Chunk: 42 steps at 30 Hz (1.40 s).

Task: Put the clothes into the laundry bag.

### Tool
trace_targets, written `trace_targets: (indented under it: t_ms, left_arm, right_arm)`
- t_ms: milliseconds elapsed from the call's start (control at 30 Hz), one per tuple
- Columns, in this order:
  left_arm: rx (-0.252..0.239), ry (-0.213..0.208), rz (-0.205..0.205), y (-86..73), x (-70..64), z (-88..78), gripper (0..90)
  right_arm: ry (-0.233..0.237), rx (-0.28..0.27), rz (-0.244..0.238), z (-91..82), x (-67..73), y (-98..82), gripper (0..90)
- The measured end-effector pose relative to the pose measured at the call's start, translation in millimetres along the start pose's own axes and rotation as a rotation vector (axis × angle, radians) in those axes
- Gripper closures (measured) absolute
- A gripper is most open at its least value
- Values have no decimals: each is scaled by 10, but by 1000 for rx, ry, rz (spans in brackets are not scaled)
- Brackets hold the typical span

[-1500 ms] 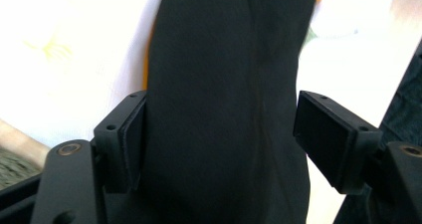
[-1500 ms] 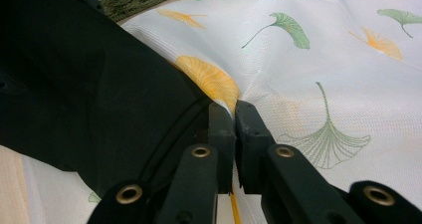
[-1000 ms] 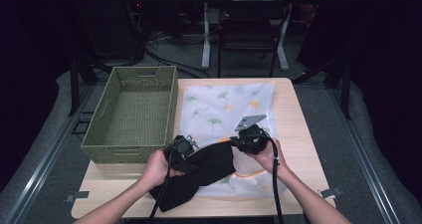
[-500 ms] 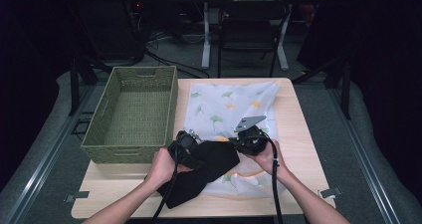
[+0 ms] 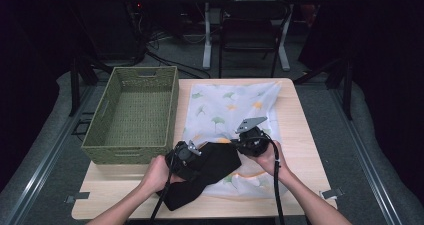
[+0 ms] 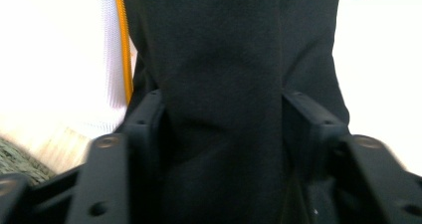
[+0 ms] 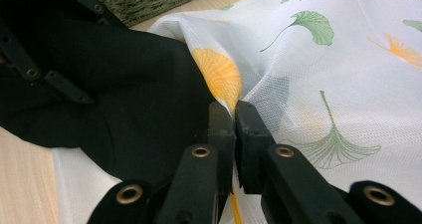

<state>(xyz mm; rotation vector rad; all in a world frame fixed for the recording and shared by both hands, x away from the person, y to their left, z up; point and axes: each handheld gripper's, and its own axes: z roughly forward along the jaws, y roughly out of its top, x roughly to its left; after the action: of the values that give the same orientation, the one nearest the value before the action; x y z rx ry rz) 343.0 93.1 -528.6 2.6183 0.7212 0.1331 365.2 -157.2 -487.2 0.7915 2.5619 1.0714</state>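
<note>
A black garment (image 5: 215, 170) lies across the near end of a white mesh bag (image 5: 235, 105) printed with green and orange leaves. My left gripper (image 5: 195, 157) sits on the garment's left part. In the left gripper view a thick bunch of the black garment (image 6: 224, 45) fills the gap of the left gripper (image 6: 222, 109). Its jaws have just been closing, and both pads touch the cloth. My right gripper (image 5: 236, 142) is shut on the bag's edge (image 7: 249, 84) next to an orange leaf, as the right gripper (image 7: 234, 112) shows, with the garment (image 7: 114, 84) just left of it.
A green woven basket (image 5: 135, 115) stands on the left of the wooden table (image 5: 305, 135), close to the left hand. The bag's orange zipper (image 6: 124, 40) runs beside the garment. Beyond the table are a chair and cables on the floor.
The left gripper has sunk toward the table with the black garment, which now lies lower and flatter. The right gripper has stayed in place on the bag.
</note>
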Motion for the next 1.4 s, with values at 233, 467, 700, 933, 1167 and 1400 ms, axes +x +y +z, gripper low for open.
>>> trace_targets:
  t_ms: [233,467,700,933,1167,1400]
  left_arm:
    - [-57,-13,-11,-36,23,-87,688]
    - [-103,9,-88,100,2,-308,710]
    - [-117,40,-133,322,0,-346,706]
    - [-110,-1,-180,336,76,22,658]
    - [-118,15,-108,294,-15,-104,329]
    - [-78,23,-86,194,-73,-152,191]
  right_arm:
    - [1,0,0,1,5,5,872]
    - [-4,-44,5,-70,18,70,873]
    - [3,-106,9,-171,60,162,874]
    - [26,-43,9,-47,80,77,873]
    - [24,-20,9,-3,62,37,873]
    - [25,-26,8,-18,50,39,873]
